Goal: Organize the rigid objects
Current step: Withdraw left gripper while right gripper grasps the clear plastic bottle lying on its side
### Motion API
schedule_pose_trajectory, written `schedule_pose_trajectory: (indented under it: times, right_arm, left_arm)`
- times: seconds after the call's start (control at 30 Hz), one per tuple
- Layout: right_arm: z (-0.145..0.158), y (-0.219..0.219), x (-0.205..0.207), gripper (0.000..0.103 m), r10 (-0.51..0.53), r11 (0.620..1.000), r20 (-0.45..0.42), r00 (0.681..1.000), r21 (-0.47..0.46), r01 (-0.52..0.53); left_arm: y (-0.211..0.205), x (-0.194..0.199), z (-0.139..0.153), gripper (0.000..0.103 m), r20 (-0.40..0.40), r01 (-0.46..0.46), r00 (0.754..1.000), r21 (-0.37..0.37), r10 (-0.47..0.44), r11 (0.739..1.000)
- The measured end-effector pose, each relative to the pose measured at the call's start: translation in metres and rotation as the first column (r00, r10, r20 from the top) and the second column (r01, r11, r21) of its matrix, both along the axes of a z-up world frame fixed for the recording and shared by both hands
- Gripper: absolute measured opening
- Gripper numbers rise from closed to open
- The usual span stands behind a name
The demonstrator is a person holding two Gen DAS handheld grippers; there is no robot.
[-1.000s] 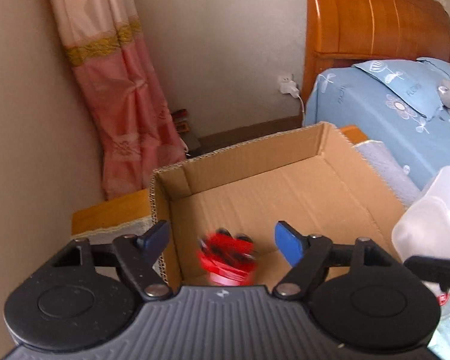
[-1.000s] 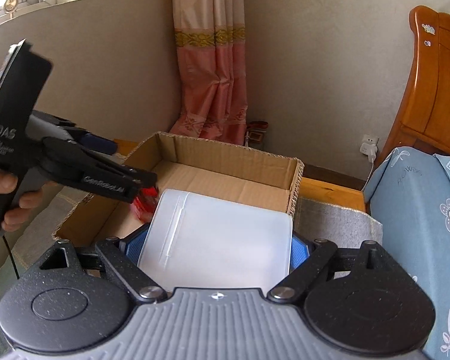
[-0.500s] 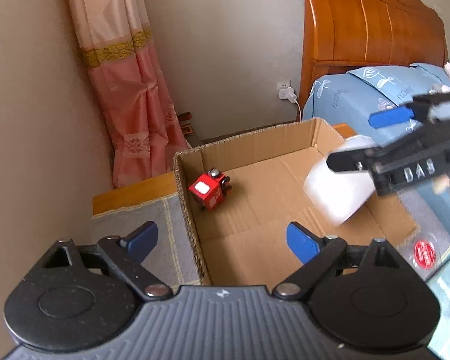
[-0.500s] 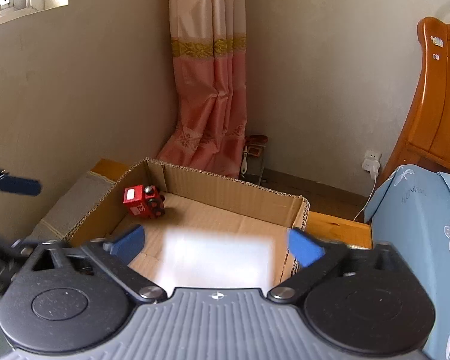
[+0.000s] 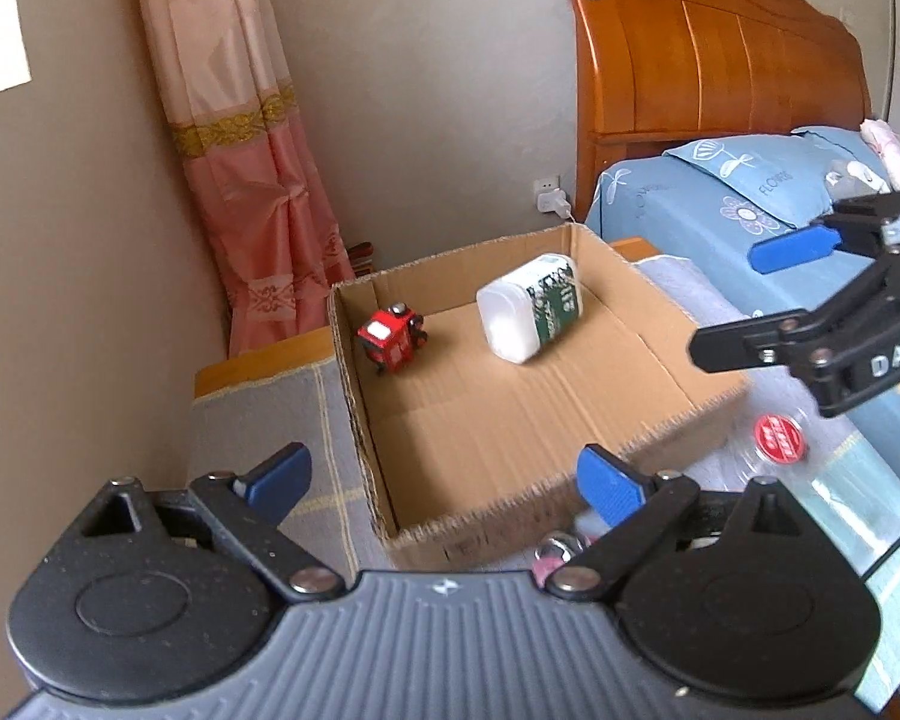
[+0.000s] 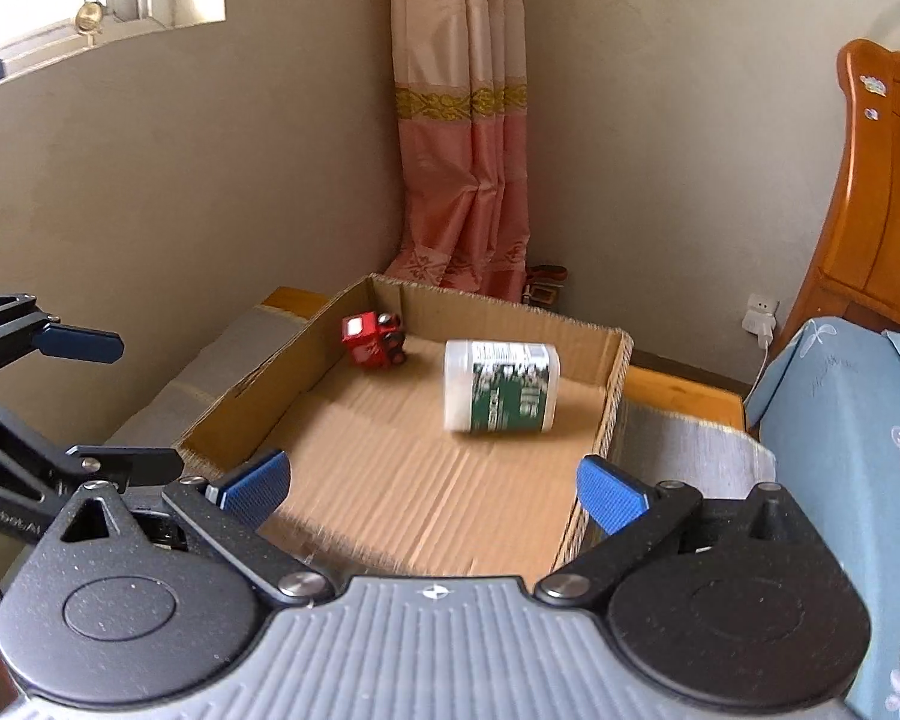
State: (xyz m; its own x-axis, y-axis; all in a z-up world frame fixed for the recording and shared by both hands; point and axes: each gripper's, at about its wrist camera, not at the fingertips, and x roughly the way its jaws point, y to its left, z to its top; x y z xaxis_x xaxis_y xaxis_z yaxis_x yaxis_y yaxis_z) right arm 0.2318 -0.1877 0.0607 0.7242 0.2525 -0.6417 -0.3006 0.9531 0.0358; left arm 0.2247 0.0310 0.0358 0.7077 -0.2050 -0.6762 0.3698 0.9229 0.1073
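Inside the cardboard box [image 6: 594,450] lie one red toy train [image 6: 373,341] and one white jar [image 6: 501,387]; both grippers gape empty.

The left gripper [image 5: 444,483] is held over the near left corner of the cardboard box [image 5: 534,414], angled downward. Its blue fingertips [image 5: 279,474] are spread wide, having just been opening, and nothing is held between them; one is set outside the box's left wall and the other over its near edge. The right gripper [image 6: 432,489] is held over the box's near edge, likewise tilted downward, with its blue pads [image 6: 609,492] parted to their widest after just opening, and nothing is gripped. Each gripper is seen at the edge of the other's view, beside the box.
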Motion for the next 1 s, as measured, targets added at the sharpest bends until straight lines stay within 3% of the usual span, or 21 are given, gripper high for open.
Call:
schedule_pose_trajectory:
  times: [0.37,0.53,0.73,1.0]
  right_arm:
    - [-0.034,-0.020,-0.079,0.103,-0.030,0.999,0.004,1.000,0.031,0.030]
    - [-0.062,-0.041,-0.094,0.103,-0.097,0.995,-0.075,0.992,0.005,0.098]
    - [-0.102,-0.054,-0.117,0.103,-0.149,0.989,-0.174,0.973,-0.045,0.143]
    - [-0.110,-0.039,-0.139,0.103,-0.083,0.994,-0.245,0.966,0.044,0.096]
  left_arm:
    - [0.007,-0.052,-0.036,0.097,-0.031,-0.044,0.999,-0.030,0.043,0.999]
    - [0.006,-0.064,-0.055,0.097,-0.025,-0.078,0.997,-0.006,0.077,0.997]
    - [0.001,-0.078,-0.071,0.097,-0.039,-0.082,0.996,-0.030,0.081,0.996]
    - [-0.002,-0.091,-0.076,0.097,-0.032,-0.074,0.997,-0.038,0.072,0.997]
